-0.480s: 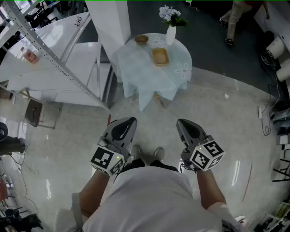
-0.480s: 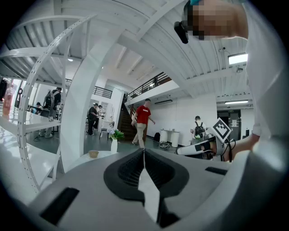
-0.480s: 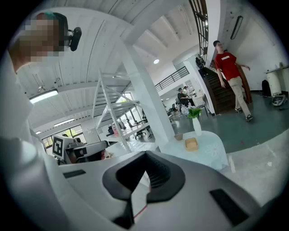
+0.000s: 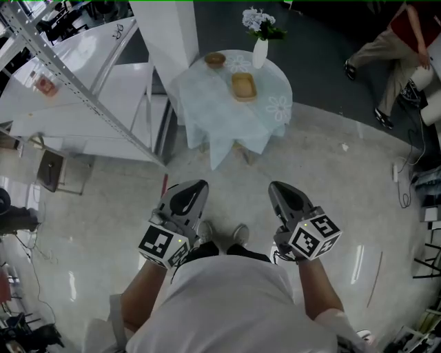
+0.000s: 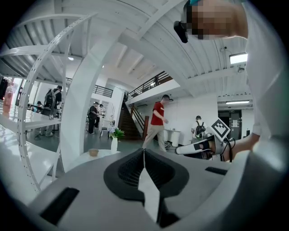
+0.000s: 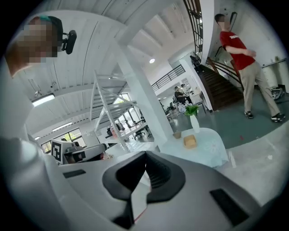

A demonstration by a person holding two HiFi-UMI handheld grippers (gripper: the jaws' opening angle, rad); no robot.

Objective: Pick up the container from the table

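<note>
Left claw [image 4: 196, 186] and right claw [image 4: 278, 186] are both pressed together, nothing pinched, held low by the body. I reckon the move is to walk in, spread one claw early, and come at a side wall square. The container [image 4: 244, 86] sits mid-counter [image 4: 270, 74], well apart from both claws, straight ahead.

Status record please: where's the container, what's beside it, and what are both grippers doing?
target: tan rectangular container, near the middle of the round table with pale cloth
neighbours: small brown bowl and white vase of flowers, both apart from it
left gripper: shut, empty, by the person's body
right gripper: shut, empty, by the person's body
progress: table ahead, container untouched
bystander: person in red top, far right
</note>
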